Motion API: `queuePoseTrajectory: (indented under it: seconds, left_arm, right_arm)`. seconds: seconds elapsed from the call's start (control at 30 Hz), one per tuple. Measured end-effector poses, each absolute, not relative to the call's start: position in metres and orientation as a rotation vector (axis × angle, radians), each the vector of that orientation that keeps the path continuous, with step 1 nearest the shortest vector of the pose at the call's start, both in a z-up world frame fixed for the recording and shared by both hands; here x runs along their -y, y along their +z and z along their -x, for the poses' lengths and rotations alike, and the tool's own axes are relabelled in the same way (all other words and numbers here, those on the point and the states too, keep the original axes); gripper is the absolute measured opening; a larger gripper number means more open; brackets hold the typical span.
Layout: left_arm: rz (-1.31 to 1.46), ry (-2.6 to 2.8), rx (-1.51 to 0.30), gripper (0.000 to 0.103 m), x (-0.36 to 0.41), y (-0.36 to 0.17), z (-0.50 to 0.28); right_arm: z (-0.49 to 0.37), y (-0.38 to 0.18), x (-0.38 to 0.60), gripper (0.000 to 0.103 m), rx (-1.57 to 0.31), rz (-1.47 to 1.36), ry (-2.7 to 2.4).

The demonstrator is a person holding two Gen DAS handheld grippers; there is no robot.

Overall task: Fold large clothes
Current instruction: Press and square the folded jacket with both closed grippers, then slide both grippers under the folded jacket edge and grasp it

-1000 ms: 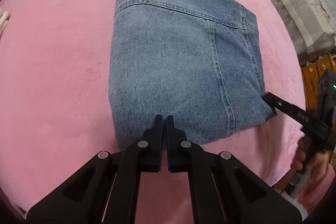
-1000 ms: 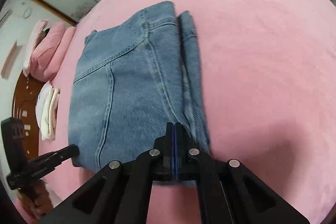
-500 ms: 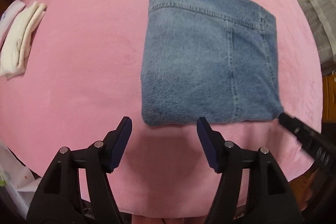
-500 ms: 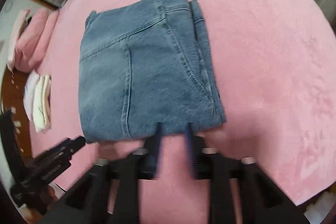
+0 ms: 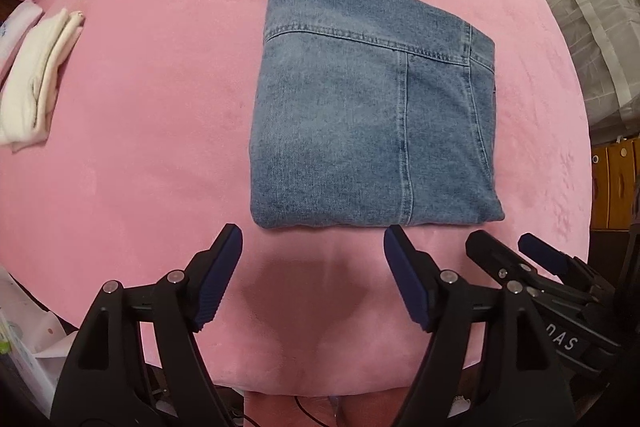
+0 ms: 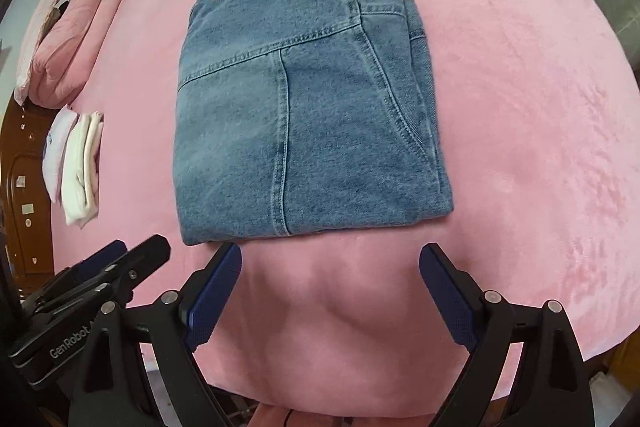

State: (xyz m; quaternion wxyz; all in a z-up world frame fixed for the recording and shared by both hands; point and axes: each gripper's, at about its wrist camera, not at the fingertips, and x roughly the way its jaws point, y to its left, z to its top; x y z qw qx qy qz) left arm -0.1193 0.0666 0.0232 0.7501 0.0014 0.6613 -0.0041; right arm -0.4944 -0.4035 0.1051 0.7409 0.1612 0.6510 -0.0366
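While a stack of folded white laundry (image 5: 38, 79) lay far off at the left edge of the pink bed cover (image 5: 140, 167), the folded jeans (image 5: 368, 123) sat flat in the middle of it, a compact denim block whose near folded edge ran crosswise just ahead of both tools. From the left wrist camera, the left gripper (image 5: 312, 255) hung with its jaws spread wide and empty, its fingertips just short of that edge and touching nothing; the block's left half lay straight ahead of it. To its right, the right gripper (image 6: 330, 265) hovered beside it, likewise gaping and empty, its left fingertip almost level with the denim's near edge, the block's centre seam dead ahead. Seen from that camera, the jeans' slightly longer side ran away from the fingers, with layered edges stacked along the right flank. Neither tool looked clearly nearer; both stood just off the same edge. Judging by the neat block, the folding appeared essentially done, any coming move being a straight reach forward.
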Motion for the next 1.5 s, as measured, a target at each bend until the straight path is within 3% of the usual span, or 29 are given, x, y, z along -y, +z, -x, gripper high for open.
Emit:
queuePoseTrajectory:
  seconds: [0.67,1.17,1.33,1.5]
  left_arm:
    - [0.019,0.004,-1.447,0.072,-0.058,0.02,0.096]
    - [0.081,-0.013,-1.42,0.071,-0.073,-0.027,0.054]
    - [0.063,-0.031,-1.419,0.072,-0.093,-0.046,0.035]
    - [0.178,-0.117,-1.475,0.071,-0.121,-0.077,0.017]
  right_arm:
    - [0.481,0.108,0.418,0.092,-1.415,-0.354,-0.063]
    - [0.455,0.065,0.47,0.092,-1.394,-0.335,-0.073]
    - [0.444,0.036,0.516,0.092,-1.391,-0.426,-0.067]
    - [0.442,0.01,0.551,0.092,-1.329,-0.687,0.071]
